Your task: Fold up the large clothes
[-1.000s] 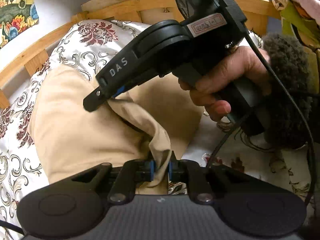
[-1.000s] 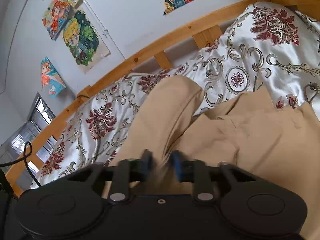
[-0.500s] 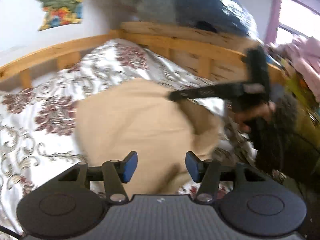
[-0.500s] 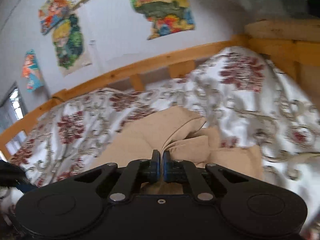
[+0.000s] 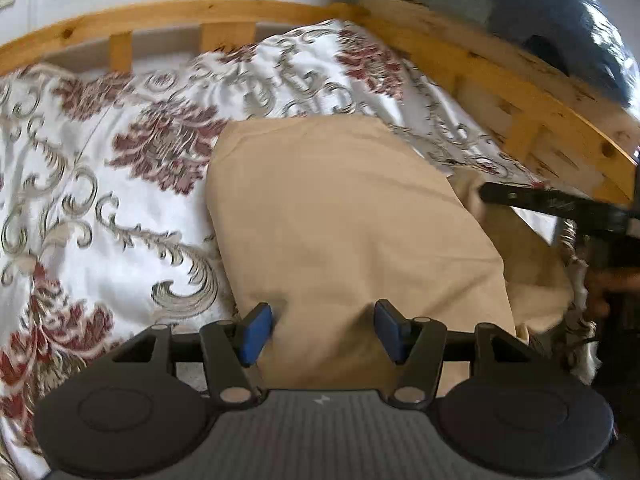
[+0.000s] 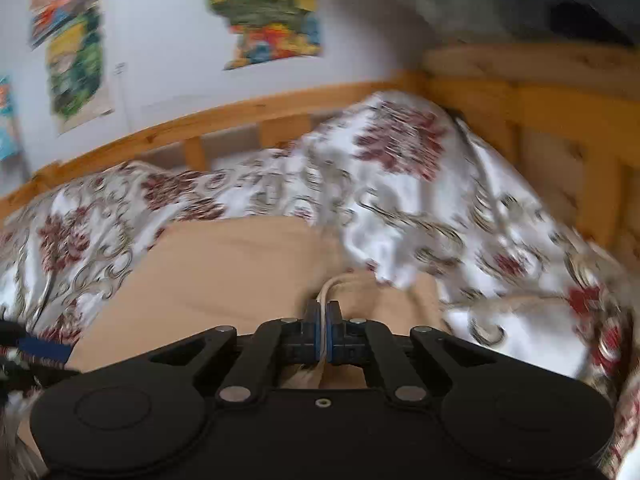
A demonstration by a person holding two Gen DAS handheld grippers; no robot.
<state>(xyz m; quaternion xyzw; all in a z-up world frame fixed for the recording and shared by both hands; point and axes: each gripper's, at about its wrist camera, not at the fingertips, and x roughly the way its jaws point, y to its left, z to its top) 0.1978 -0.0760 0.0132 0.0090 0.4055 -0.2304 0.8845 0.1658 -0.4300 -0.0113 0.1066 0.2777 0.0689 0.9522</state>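
Since 1 s earlier, left gripper (image 5: 322, 330) had let go of the beige cloth it was pinching & its blue pads (image 5: 253, 334) stood wide apart, nothing between them; right gripper (image 6: 322, 334) had gone from a loose blurred pinch to jaws pressed tight on a thin fold of the beige garment (image 5: 344, 240). Garment lay folded flat as a long tan panel on the floral bedspread (image 5: 104, 184), running away from the left cam toward the wooden bed rail (image 5: 168, 14). Near end of the panel sat under & between the parted left fingers, w/o clear contact. On its right side a bunched edge rose up to the tip of the right gripper (image 5: 486, 192), seen in left view as a dark bar coming in from the right, a hand behind it partly visible at frame edge. In right view the garment (image 6: 224, 272) spread left of the closed pads, pale fold (image 6: 326, 292) sticking up through them. Bedspread was rumpled in a mound (image 6: 400, 168) beyond. Colourful posters (image 6: 264, 8) hung on the wall, blurred. Blue-grey bundle (image 5: 552, 12) sat past the footboard (image 5: 500, 80)
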